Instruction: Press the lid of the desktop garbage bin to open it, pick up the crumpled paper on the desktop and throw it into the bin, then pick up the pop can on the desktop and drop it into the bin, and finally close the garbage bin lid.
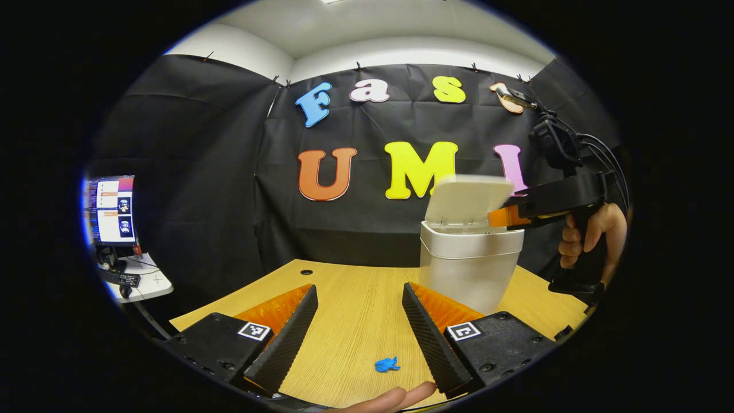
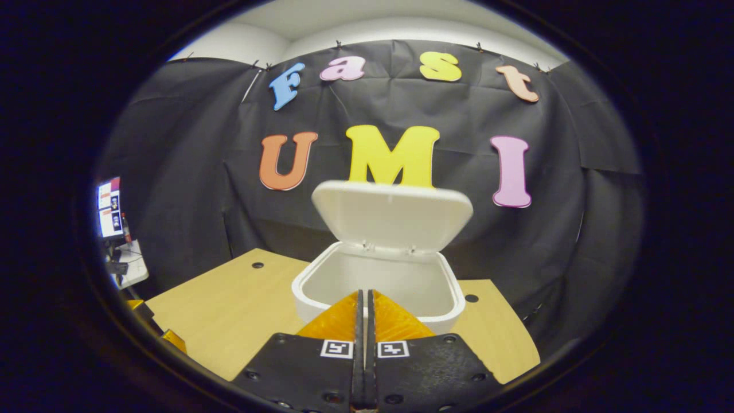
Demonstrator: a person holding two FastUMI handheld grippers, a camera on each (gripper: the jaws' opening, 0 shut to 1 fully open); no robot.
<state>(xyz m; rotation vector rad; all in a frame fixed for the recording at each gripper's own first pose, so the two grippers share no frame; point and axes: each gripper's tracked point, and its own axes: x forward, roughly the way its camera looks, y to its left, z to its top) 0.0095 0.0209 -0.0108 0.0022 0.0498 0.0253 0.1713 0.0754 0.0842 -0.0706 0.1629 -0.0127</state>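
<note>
in the left gripper view, a fingertip (image 1: 395, 397) of the person shows at the bottom edge, just under the left gripper (image 1: 358, 327), whose fingers are spread wide apart with nothing between them. on the desk (image 1: 355, 292) between those fingers, near the camera, lies a small blue scrap (image 1: 387, 364); what it is cannot be told. beyond the right-side finger stands the bin (image 1: 467, 267), upright, pale, its lid (image 1: 467, 198) swung up and tilted back. at the bin's rim, on its right, is the right gripper (image 1: 500, 218), held by a hand (image 1: 590, 232) around its dark grip; its tip lies at the top edge of the bin, under the raised lid. far off to the left, a monitor (image 1: 110, 209) sits on a small side table (image 1: 146, 281).

in the right gripper view, the right gripper (image 2: 364, 310) has its fingers pressed flat together, clenched on nothing. their tips hang over the near rim of the bin (image 2: 378, 304), whose mouth gapes just ahead. the lid (image 2: 393, 215) stands up behind the mouth, hinged at the far rim. the desk (image 2: 229, 310) spreads out on both sides.
</note>
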